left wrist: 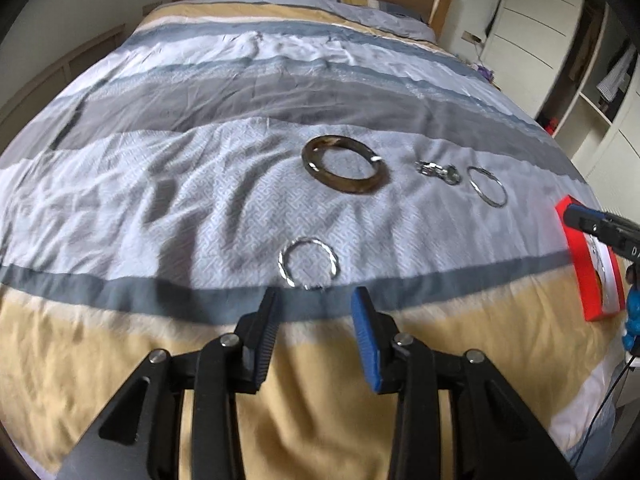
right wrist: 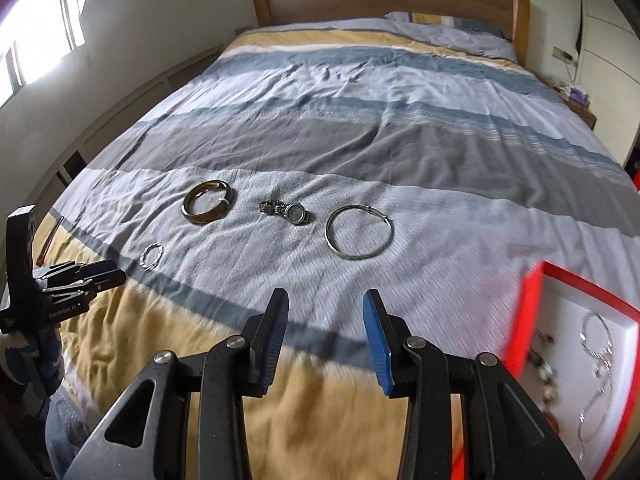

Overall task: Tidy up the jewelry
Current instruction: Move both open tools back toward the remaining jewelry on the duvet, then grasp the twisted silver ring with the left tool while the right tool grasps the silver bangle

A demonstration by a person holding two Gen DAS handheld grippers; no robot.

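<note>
Right now your left gripper (left wrist: 316,300), jaws apart and empty, sits just short of the twisted silver bracelet (left wrist: 309,263) lying flat dead ahead; your right gripper (right wrist: 326,304) is likewise released, farther off.

The left gripper (left wrist: 316,300) is held low and level, pointing toward the far end of the scene, its two fingers spread with a clear gap between them and nothing in that gap. One finger carries a black ribbed pad (left wrist: 267,336), the other a blue pad (left wrist: 366,336). The right gripper (right wrist: 325,304) sits in the same pose, fingers parted and empty, again with a black pad (right wrist: 276,336) on the left and a blue pad (right wrist: 378,340) on the right. In the right wrist view the left gripper (right wrist: 114,274) shows at the near left, seen side-on and aimed right. In the left wrist view the right gripper's tip (left wrist: 576,216) enters from the right edge.
</note>
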